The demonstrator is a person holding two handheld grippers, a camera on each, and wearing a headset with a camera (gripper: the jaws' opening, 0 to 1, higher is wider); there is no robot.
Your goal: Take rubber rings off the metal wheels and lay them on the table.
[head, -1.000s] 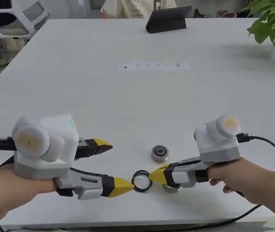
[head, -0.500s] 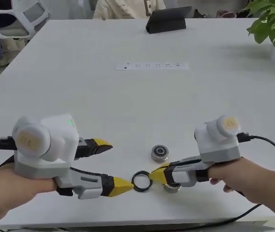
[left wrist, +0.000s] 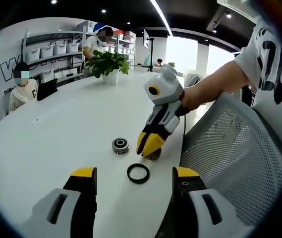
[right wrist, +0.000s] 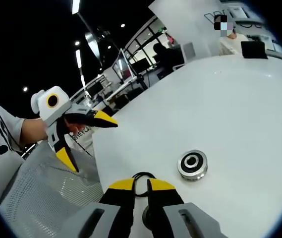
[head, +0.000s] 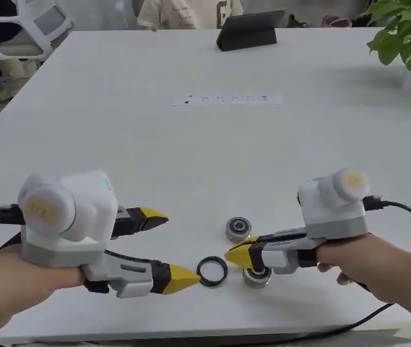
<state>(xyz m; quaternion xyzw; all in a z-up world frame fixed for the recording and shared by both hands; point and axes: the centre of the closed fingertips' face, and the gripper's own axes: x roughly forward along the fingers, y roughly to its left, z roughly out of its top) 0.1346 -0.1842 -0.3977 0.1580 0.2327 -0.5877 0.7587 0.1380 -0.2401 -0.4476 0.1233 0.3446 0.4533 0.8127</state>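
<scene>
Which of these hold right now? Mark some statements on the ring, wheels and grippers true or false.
The rubber ring lies loose on the table between the left gripper and the right gripper. True.
The left gripper is shut on the ring. False: its jaws stand open and empty.
Two metal wheels are on the table. True: the far wheel stands free, the near wheel sits under the right gripper's tips.
The far wheel touches the ring. False: bare table separates them.

bright ceiling light | soft shadows | sharp | fisheye edges bent
</scene>
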